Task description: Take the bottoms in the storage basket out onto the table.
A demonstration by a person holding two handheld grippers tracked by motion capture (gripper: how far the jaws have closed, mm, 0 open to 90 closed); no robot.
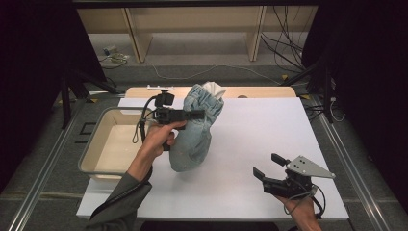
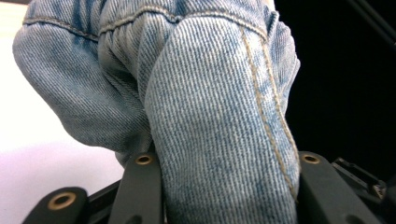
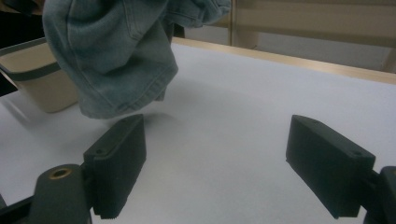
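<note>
Denim garment [image 1: 195, 129] pinched in left hand-held gripper [image 1: 199, 114] (no readable label) — right hand-held gripper [image 1: 270, 166] agape.

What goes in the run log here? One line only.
left hand-held gripper: shut on jeans, lifted | right hand-held gripper: open, low over table | tub: beside jeans

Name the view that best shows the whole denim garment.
The high view: the denim garment hangs full length from the left tool. The left gripper view has close fabric between the jaws; the right gripper view has its lower hem.
</note>
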